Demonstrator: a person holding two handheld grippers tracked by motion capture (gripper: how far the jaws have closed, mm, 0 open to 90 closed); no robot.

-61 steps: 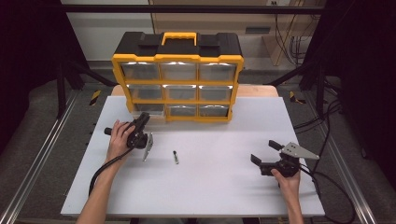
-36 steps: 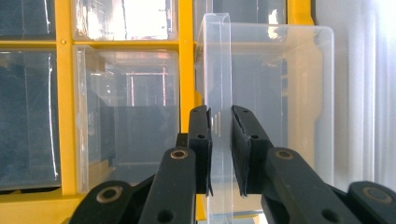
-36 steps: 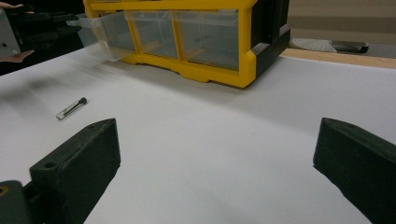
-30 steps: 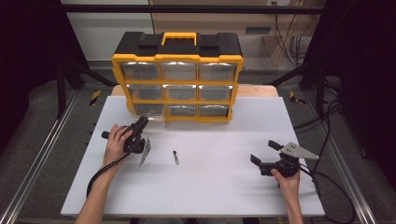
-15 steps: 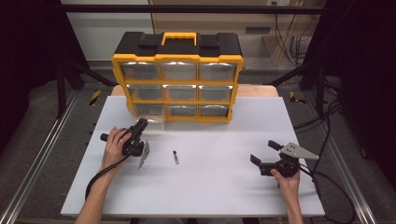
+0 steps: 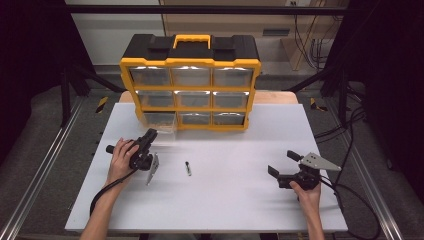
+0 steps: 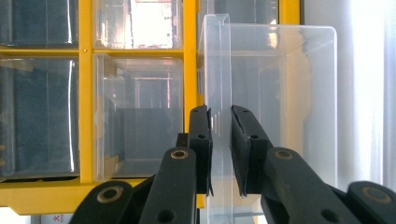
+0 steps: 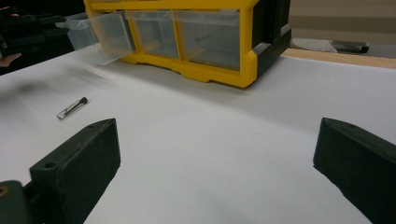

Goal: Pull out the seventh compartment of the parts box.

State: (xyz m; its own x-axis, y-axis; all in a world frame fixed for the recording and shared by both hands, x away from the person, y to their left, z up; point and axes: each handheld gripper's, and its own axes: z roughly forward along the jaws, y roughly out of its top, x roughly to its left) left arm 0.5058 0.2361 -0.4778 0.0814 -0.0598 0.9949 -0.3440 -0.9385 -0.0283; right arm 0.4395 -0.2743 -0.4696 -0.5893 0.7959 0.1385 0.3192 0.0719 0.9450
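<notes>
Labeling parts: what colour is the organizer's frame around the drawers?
Yellow, with a black top; the organizer's frame shows best in the high view.

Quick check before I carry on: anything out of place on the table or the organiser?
Yes. The clear plastic drawer at the bottom left of the yellow-and-black organiser sticks out, gripped by the left hand-held gripper. A small dark-tipped metal bolt lies loose on the white table.

Organiser [image 6: 190, 62] noted as yellow-framed, black-topped; drawer [image 7: 275, 93] noted clear; tabletop [image 6: 225, 200] white; jaws black.
</notes>
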